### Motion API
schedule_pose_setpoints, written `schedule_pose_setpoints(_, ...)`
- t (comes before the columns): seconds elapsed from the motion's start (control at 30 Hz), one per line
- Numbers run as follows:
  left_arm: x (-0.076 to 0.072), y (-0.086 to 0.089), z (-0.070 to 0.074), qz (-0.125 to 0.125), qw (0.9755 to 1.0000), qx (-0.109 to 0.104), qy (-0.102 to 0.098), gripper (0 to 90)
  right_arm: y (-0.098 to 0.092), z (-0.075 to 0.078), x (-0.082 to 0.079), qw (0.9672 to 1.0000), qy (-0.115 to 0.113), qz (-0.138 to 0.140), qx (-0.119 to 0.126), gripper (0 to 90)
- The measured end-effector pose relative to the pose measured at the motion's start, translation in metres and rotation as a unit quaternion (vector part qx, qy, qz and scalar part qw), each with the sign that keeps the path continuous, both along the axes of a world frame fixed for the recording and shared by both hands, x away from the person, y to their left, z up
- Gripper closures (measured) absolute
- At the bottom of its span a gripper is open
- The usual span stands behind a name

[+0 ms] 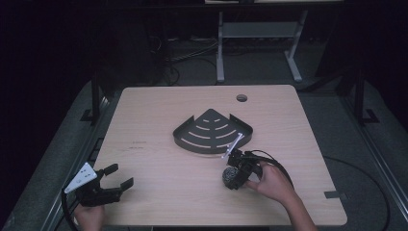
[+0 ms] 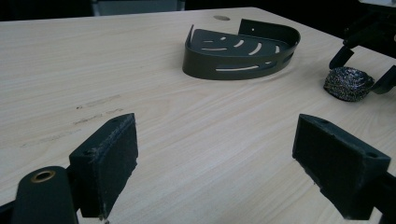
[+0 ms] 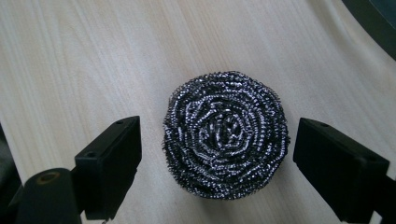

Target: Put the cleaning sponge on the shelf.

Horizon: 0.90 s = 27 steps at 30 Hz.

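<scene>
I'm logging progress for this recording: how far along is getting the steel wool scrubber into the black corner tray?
Nothing looks finished: the black corner tray holds nothing and the steel wool scrubber lies on the table just short of it. In hand: the right gripper is open with its jaws either side of the scrubber, apart from it. The left gripper is open, holding nothing. Left, presumably: close, lift, place.

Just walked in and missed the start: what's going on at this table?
A person holds a gripper in each hand. The right gripper is open around a steel wool scrubber lying on the table, not squeezing it. The left gripper waits open near the table's front edge. A dark corner shelf sits mid-table.
</scene>
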<state>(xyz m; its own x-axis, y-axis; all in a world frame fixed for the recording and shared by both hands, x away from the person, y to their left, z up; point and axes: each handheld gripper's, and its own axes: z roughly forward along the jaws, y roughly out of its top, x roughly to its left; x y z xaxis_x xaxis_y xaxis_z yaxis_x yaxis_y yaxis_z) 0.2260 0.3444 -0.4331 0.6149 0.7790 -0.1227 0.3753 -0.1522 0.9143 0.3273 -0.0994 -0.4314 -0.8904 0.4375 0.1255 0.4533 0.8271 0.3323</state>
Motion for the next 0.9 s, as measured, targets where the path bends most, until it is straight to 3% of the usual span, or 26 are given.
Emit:
schedule_pose_setpoints(0.37,0.0004,-0.0006,-0.0002,-0.001,1.0,0.0,-0.001,13.4,0.0036,-0.0063,0.0015,0.9998,-0.002,0.002,-0.02,16.8)
schedule_pose_setpoints(0.9,0.0004,0.0003,-0.0001,-0.001,1.0,-0.001,-0.001,13.4,0.0054,-0.0083,0.001,0.9996,-0.002,0.006,-0.027,24.5)
